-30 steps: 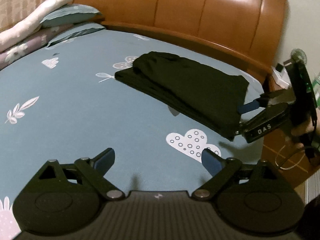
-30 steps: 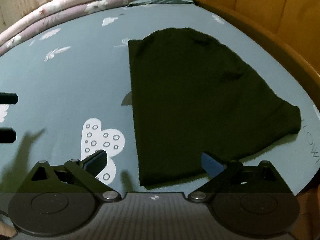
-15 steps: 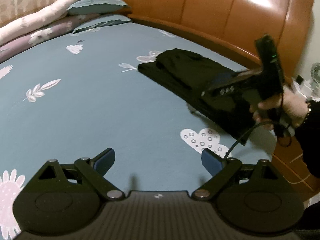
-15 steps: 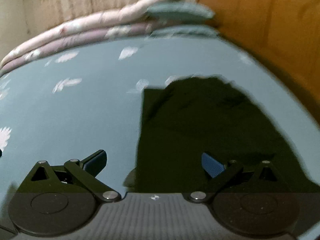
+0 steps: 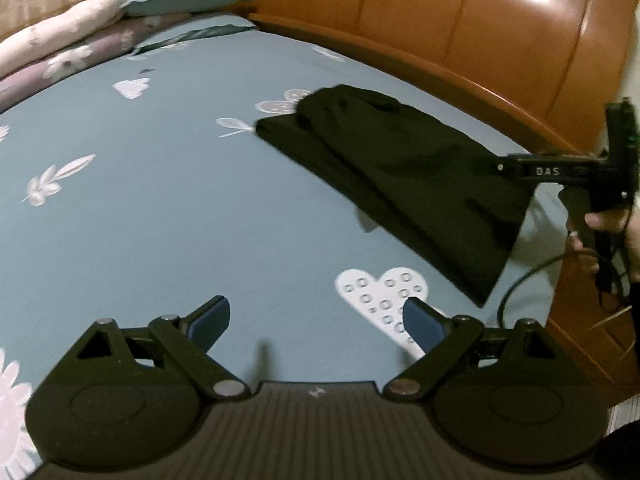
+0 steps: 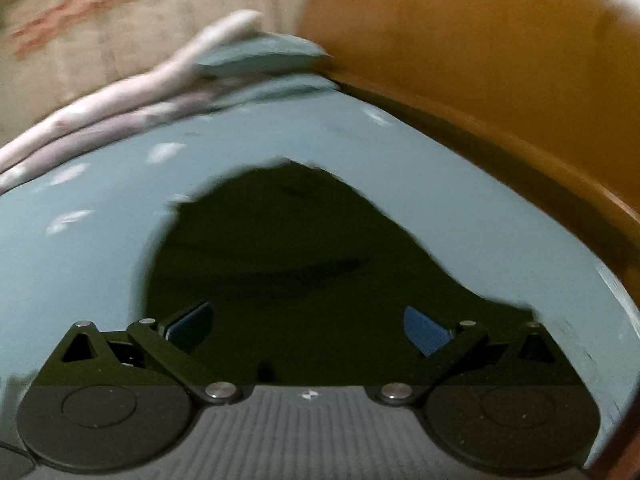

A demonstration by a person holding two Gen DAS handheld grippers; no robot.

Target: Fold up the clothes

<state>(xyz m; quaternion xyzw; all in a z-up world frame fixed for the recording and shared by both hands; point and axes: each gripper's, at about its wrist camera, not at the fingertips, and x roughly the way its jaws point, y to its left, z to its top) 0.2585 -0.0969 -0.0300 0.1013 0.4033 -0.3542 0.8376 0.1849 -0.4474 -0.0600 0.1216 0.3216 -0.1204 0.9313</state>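
Note:
A folded black garment (image 5: 400, 172) lies flat on the blue-grey patterned bed sheet (image 5: 160, 220), near the wooden headboard. My left gripper (image 5: 316, 320) stands open over bare sheet, well short of the garment, with a white heart print beside its right finger. In the left wrist view my right gripper (image 5: 504, 168) hovers over the garment's right end, held by a person's hand (image 5: 608, 228). In the blurred right wrist view the garment (image 6: 288, 264) fills the area ahead, and the right gripper (image 6: 308, 324) is open above it with nothing between its blue pads.
A glossy wooden headboard (image 5: 480, 32) runs along the far side. Pillows and rolled quilts (image 5: 100, 28) are stacked at the far left. A cable (image 5: 528, 280) hangs from the right gripper over the bed's right edge, beside wooden furniture (image 5: 580, 320).
The right gripper first swung in over the garment, then drew back to its right end and tilted upward; its view now shows more headboard and wall. My left gripper shifted slightly and stayed open.

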